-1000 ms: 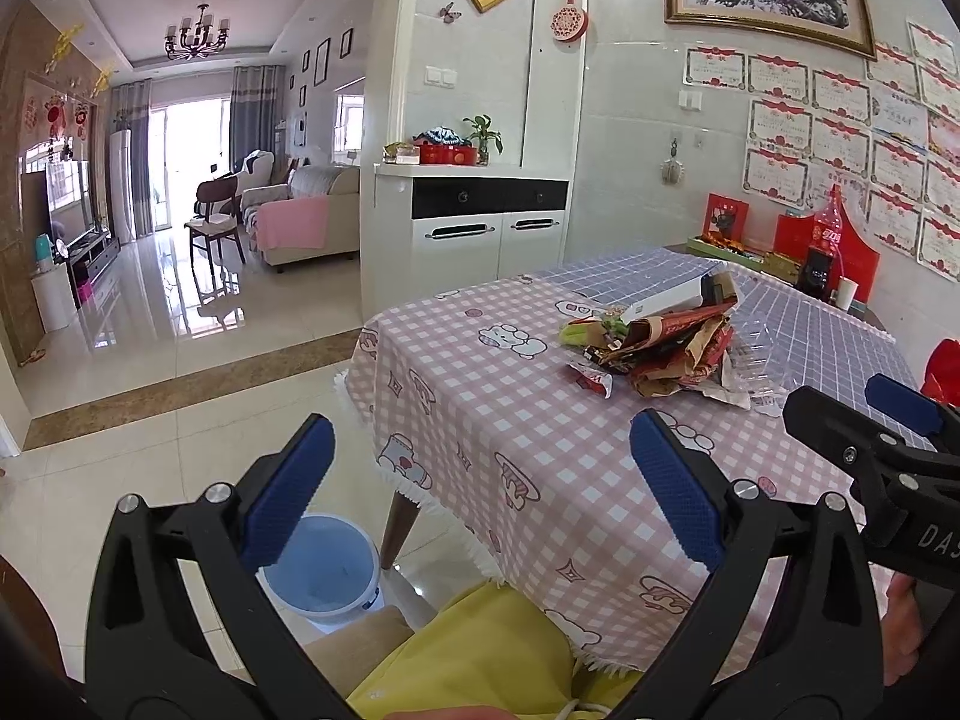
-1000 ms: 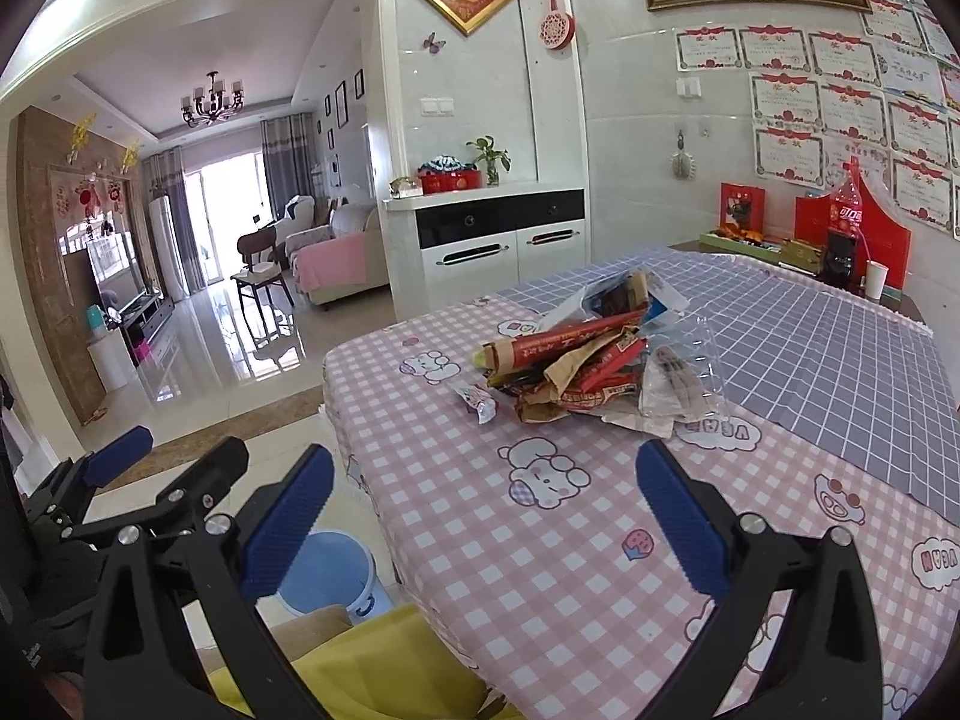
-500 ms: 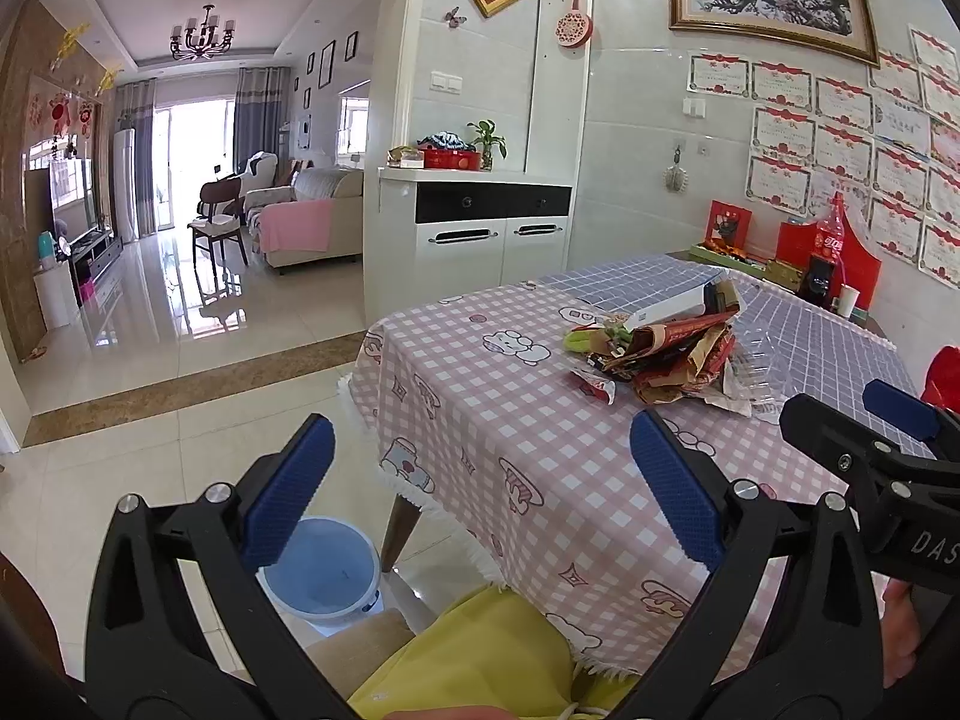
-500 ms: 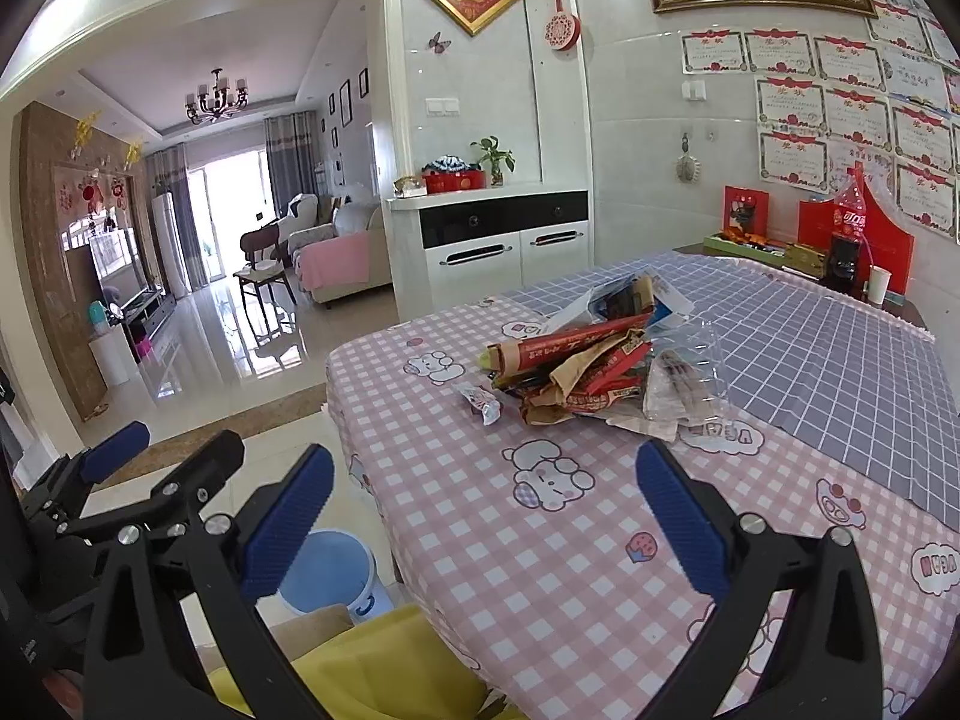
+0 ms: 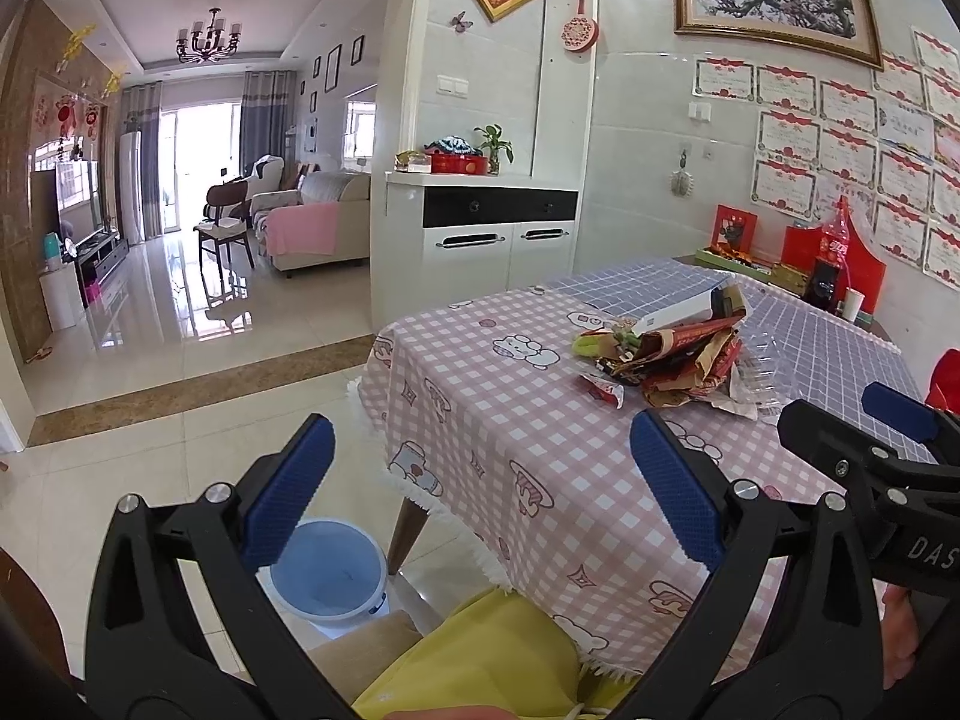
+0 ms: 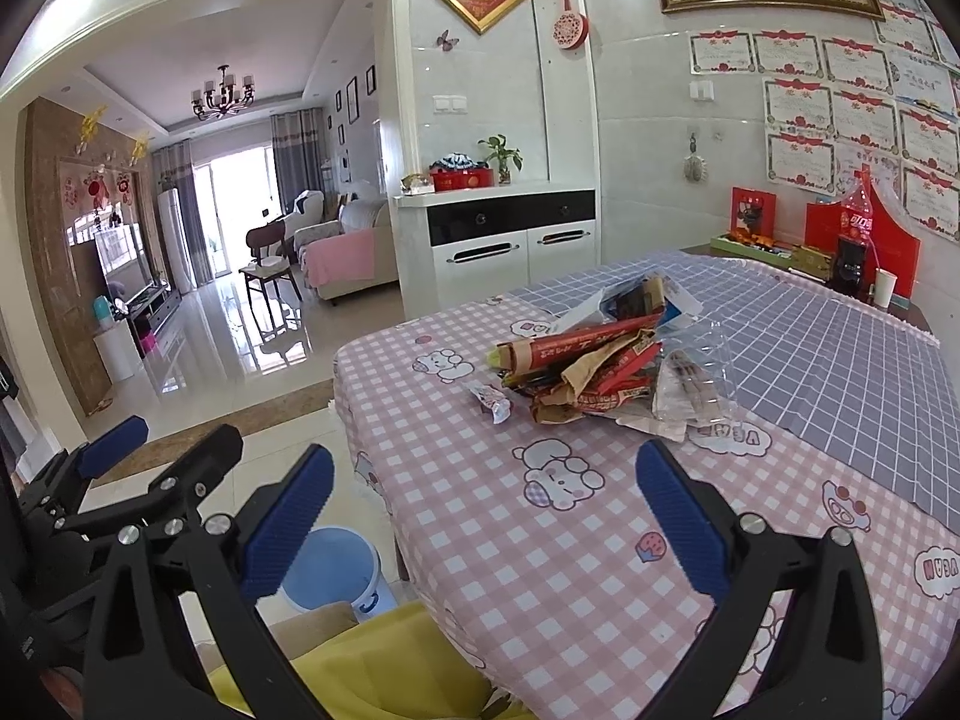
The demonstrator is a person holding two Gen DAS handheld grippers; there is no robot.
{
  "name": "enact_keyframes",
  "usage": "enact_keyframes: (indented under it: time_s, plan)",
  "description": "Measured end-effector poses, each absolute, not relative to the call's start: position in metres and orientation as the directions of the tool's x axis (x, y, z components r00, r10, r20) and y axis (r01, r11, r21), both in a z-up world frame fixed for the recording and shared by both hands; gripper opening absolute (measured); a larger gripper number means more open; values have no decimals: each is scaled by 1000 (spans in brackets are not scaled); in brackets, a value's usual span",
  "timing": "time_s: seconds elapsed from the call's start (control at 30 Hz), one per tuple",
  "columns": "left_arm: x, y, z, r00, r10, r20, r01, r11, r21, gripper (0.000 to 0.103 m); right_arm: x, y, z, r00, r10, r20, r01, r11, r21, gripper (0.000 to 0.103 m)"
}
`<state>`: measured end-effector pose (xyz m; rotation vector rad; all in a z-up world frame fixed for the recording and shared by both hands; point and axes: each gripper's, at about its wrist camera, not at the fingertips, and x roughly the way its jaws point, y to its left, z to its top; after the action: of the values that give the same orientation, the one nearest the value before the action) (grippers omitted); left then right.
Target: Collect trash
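Observation:
A pile of trash (image 5: 678, 354) of red and brown wrappers, paper and clear plastic lies on the pink checked tablecloth (image 5: 504, 420); it also shows in the right wrist view (image 6: 606, 372). One small wrapper (image 6: 492, 402) lies apart at its left. A blue bucket (image 5: 327, 570) stands on the floor by the table corner, also in the right wrist view (image 6: 333, 570). My left gripper (image 5: 480, 480) is open and empty, short of the table edge. My right gripper (image 6: 480, 498) is open and empty over the near table edge, well short of the pile.
A grey checked cloth (image 6: 810, 324) covers the table's far half. A cola bottle (image 6: 855, 234), a cup and red boxes stand at the far wall. A white cabinet (image 5: 480, 246) stands behind the table. Yellow fabric (image 5: 492, 660) is below the grippers. Tiled floor opens to the left.
Both views have shifted slightly; the pile sits a little further right in the left wrist view. Both grippers stay open and empty.

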<state>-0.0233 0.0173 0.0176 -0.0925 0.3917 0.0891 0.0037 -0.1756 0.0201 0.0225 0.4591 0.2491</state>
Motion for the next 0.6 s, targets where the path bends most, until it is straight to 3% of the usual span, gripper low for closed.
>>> enact_keyframes:
  time_s: [0.6]
  plan:
    - [-24,20,16,920,70,-385,-107,991,-77,97,3,-171,21,867,241,-437,-231,970,75,99]
